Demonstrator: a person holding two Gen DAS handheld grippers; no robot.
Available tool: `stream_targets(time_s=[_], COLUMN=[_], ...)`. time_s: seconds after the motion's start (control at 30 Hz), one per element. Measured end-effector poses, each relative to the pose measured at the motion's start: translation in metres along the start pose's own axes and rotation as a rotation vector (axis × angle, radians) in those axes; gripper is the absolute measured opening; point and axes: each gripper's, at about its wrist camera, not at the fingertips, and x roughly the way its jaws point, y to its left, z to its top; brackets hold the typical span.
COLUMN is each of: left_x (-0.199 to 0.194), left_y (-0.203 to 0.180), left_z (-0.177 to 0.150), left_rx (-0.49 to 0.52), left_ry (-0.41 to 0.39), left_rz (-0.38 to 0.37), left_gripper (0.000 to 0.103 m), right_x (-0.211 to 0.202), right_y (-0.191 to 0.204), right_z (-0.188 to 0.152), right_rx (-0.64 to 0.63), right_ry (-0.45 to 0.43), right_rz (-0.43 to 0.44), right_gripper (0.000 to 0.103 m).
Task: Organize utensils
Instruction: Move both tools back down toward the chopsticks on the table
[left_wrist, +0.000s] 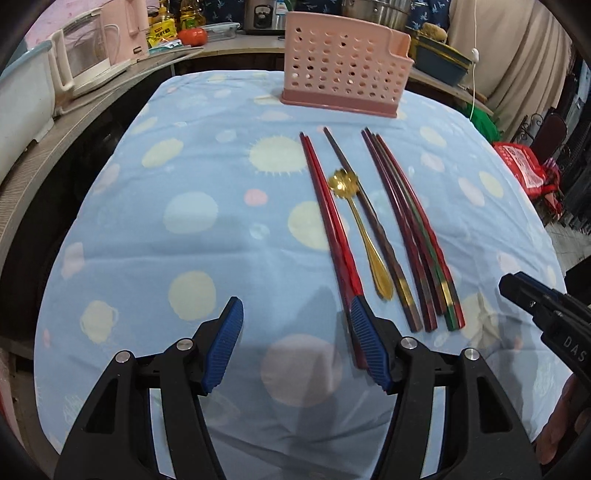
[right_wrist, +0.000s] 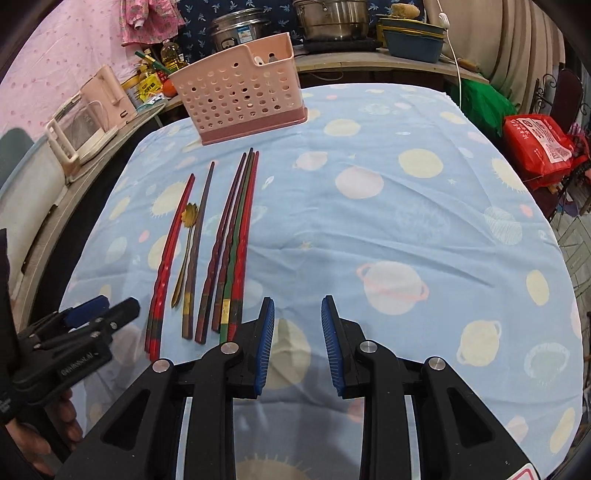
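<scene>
A pink perforated utensil basket (left_wrist: 345, 62) (right_wrist: 240, 92) stands at the far end of the table. In front of it lie a red chopstick pair (left_wrist: 328, 221) (right_wrist: 168, 254), a gold spoon (left_wrist: 364, 230) (right_wrist: 184, 251), a single dark brown chopstick (left_wrist: 373, 229) (right_wrist: 197, 243) and a bundle of several dark red and green chopsticks (left_wrist: 413, 229) (right_wrist: 234, 243). My left gripper (left_wrist: 295, 343) is open and empty, above the near ends of the red pair. My right gripper (right_wrist: 297, 343) is open and empty, just right of the bundle's near ends.
The table carries a light blue cloth with planet prints (left_wrist: 184, 221) (right_wrist: 406, 221). A counter at the left holds a kettle (left_wrist: 88, 55) and bottles (left_wrist: 177, 18). Pots (right_wrist: 332, 16) and a blue tub (right_wrist: 413, 40) stand behind. A red bag (right_wrist: 535, 144) sits at the right.
</scene>
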Motion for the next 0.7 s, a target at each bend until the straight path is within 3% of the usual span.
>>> stream_targets(time_s=[0.47,0.7], left_x=[0.009,0.008], left_y=[-0.001,0.011], left_z=[-0.004,-0.006], left_rx=[0.013,-0.002], left_ry=[0.013,0.011], left_rz=[0.013,0.034], left_gripper=[0.059,0.053], right_x=[-0.001,0.004], right_y=[0.008,0.013], right_z=[-0.006,-0.006], right_rx=[-0.015,-0.029], right_ry=[0.010,0.013], right_rz=[0.021,0.020], right_gripper=[0.027,0.027])
